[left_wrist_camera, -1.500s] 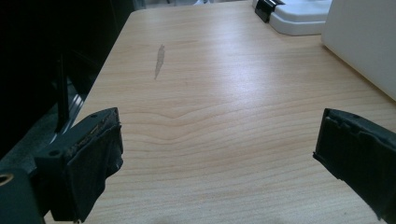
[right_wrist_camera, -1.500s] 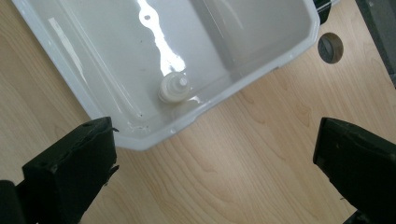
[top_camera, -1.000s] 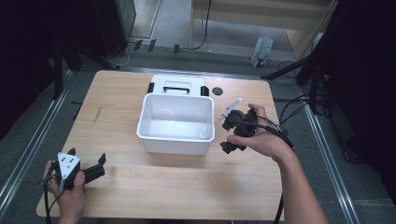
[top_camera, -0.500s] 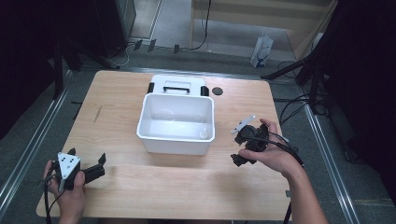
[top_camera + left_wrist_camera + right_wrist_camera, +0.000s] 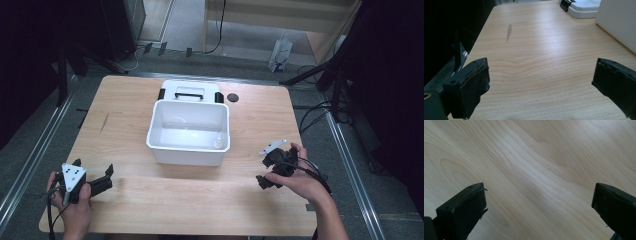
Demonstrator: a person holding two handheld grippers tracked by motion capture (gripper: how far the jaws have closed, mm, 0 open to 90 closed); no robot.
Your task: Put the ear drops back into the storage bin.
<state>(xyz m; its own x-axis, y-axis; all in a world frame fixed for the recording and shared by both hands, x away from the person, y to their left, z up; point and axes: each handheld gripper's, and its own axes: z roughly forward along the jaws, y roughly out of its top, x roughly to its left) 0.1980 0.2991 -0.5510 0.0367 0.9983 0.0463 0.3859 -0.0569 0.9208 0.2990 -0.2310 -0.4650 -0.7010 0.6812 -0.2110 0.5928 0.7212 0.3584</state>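
The left gripper (image 5: 92, 182) is held low over the near left corner of the wooden table (image 5: 125, 130) by the person's left hand (image 5: 75, 212). Its two black jaws are spread wide apart with nothing between them; in the left gripper view (image 5: 541, 82) only bare wood grain is seen in the gap. A grey three-cornered plate (image 5: 72, 176) is carried on top of it, and a dark cable trails down past the hand.

The right gripper (image 5: 267, 170) is held by the right hand (image 5: 295, 180) near the right side of the table, well apart from the left one. Its jaws are likewise spread wide and empty, as shown in the right gripper view (image 5: 539, 202), where they are pointed down at bare tabletop. A pale plate (image 5: 272, 146) projects from its far side, and cables run off across the wrist.

Between the two grippers, toward the middle of the table, a white open plastic bin (image 5: 190, 150) is set upright; a small pale object (image 5: 218, 144), too small to identify, lies inside at its near right corner. A white lid (image 5: 190, 90) with a handle and black latches lies flat just behind the bin, touching or nearly touching its far wall. A small dark round mark (image 5: 232, 97) is seen on the table just right of the lid. A grey streak (image 5: 509, 32) marks the wood on the left side.
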